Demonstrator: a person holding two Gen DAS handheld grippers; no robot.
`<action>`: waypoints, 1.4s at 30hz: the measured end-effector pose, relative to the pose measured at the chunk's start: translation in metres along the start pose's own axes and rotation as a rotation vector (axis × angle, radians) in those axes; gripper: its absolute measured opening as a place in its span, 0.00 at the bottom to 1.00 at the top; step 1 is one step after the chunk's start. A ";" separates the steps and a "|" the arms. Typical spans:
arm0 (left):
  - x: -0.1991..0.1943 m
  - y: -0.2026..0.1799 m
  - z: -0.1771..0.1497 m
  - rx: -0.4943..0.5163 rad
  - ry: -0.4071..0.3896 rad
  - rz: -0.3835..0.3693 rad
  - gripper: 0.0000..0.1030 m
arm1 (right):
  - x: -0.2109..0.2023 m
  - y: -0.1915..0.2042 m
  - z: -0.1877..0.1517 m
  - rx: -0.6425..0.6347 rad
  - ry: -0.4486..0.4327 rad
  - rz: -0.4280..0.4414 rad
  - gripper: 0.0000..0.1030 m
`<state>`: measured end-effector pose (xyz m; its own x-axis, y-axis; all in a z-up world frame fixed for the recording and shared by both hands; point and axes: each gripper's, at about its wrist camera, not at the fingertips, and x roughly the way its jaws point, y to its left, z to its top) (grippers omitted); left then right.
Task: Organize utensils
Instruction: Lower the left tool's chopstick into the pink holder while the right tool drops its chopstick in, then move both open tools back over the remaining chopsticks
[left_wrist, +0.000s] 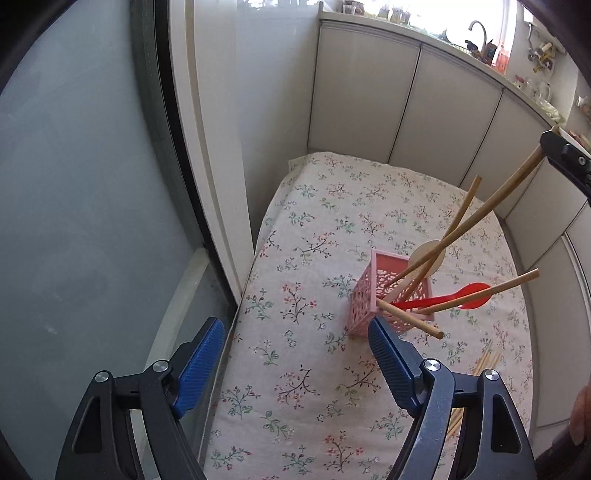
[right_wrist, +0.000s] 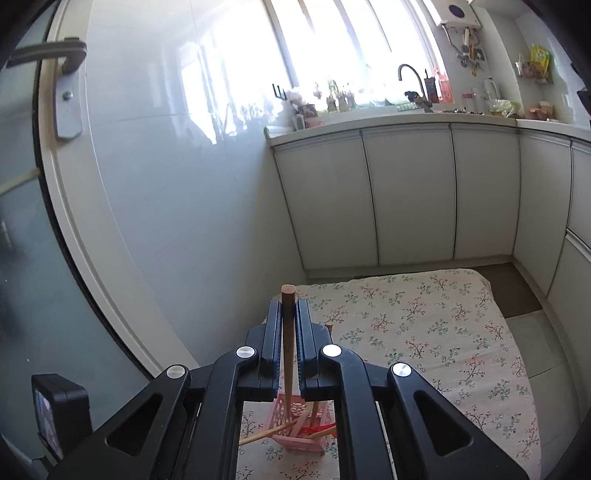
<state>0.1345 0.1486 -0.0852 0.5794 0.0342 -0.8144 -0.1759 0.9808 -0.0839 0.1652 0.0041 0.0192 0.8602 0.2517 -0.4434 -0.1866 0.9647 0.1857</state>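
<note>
On the left we see our left gripper (left_wrist: 295, 332) low over the flowered cloth (left_wrist: 314, 387), with its blue fingers (left_wrist: 201, 365) spread wide and nothing between them. Just past the right blue finger stands a pink basket (left_wrist: 364, 299) with little holes in its sides. It sits on the cloth, and sticks poke out of it in many directions. A red spoon (left_wrist: 454, 297) leans out over the basket's right side, and a pale wooden spoon (left_wrist: 428, 256) stands up behind it. More thin sticks (left_wrist: 487, 360) lie flat on the cloth, to the right of the basket. Far on the right, our right gripper (right_wrist: 290, 308) pinches the top of one long chopstick (right_wrist: 287, 354) between its black fingers. The chopstick hangs almost straight down, and its low end goes into the pink basket. White cupboard doors (right_wrist: 406, 199) stand behind the cloth.
</note>
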 end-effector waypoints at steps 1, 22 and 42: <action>0.003 0.002 0.000 -0.005 0.008 -0.003 0.79 | 0.009 0.002 -0.003 -0.004 0.010 -0.003 0.07; 0.003 -0.020 -0.001 0.049 0.009 -0.046 0.79 | 0.007 -0.021 -0.016 0.009 0.102 0.024 0.30; -0.052 -0.094 -0.042 0.325 -0.041 -0.136 0.80 | -0.084 -0.166 -0.068 0.299 0.305 -0.156 0.60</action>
<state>0.0869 0.0465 -0.0590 0.6125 -0.0995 -0.7842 0.1640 0.9865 0.0029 0.0916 -0.1718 -0.0338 0.6795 0.1592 -0.7162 0.1180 0.9397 0.3209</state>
